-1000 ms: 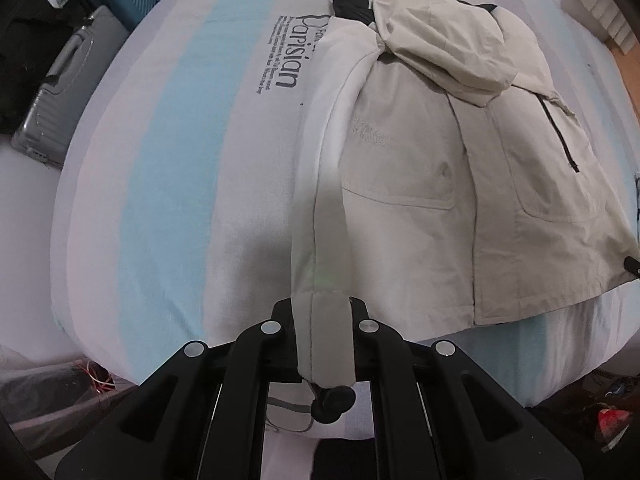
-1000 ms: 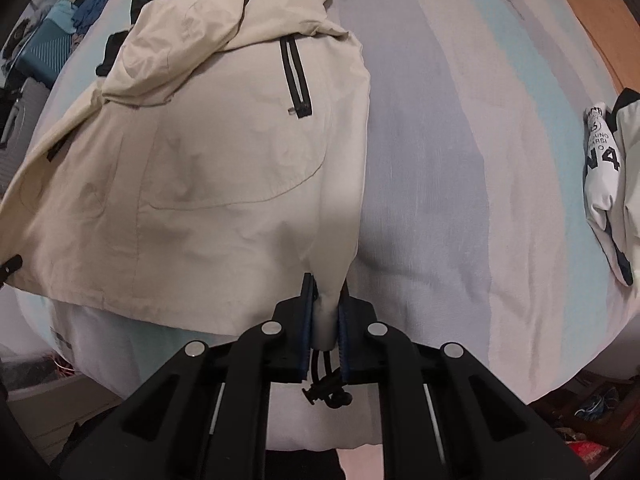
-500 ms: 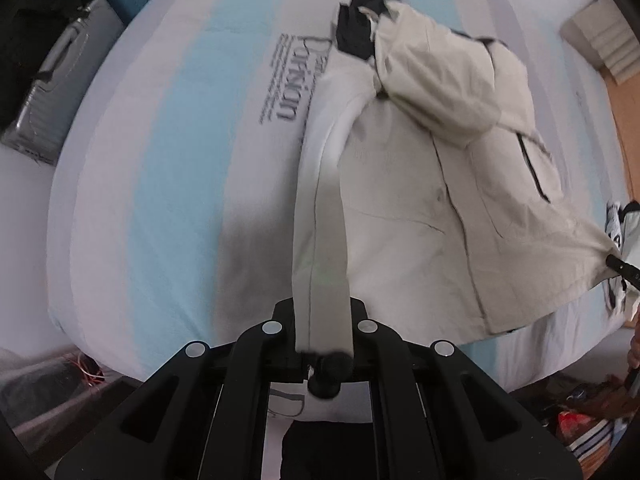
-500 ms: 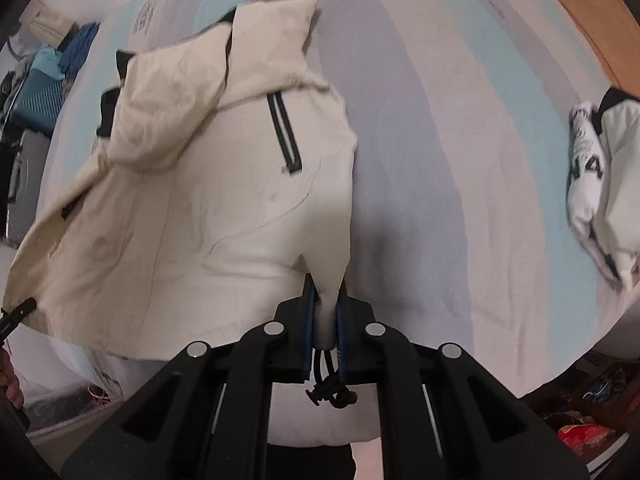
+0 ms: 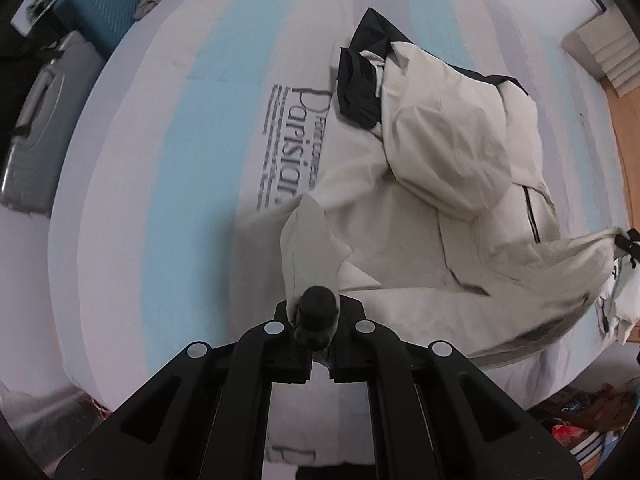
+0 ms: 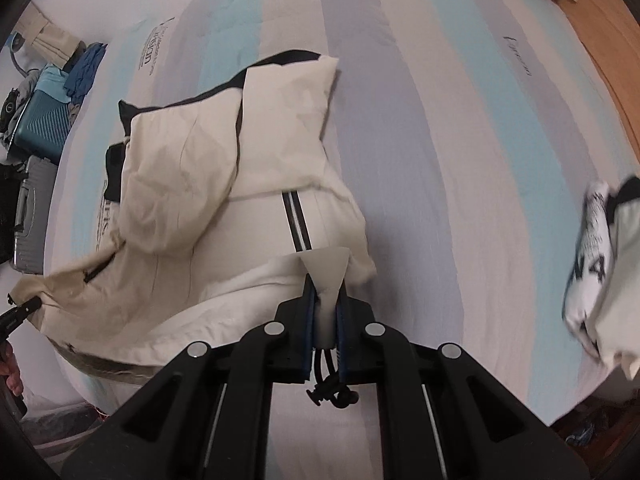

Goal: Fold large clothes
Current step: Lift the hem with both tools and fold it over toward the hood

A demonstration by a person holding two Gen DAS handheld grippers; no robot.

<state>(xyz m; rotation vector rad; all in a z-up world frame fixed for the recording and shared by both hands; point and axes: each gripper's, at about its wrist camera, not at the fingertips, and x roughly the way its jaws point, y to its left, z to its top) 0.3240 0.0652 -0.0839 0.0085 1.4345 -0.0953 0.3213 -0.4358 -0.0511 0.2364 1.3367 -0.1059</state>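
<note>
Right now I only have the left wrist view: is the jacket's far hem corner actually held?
Observer: Yes. The right tongs are shut on that corner of the jacket, with its drawstring toggle dangling beneath.
Operator: Anything on the bed beyond that corner?
Observer: A white garment printed with a 4 lies apart from the jacket, with bare striped bed between them.
</note>
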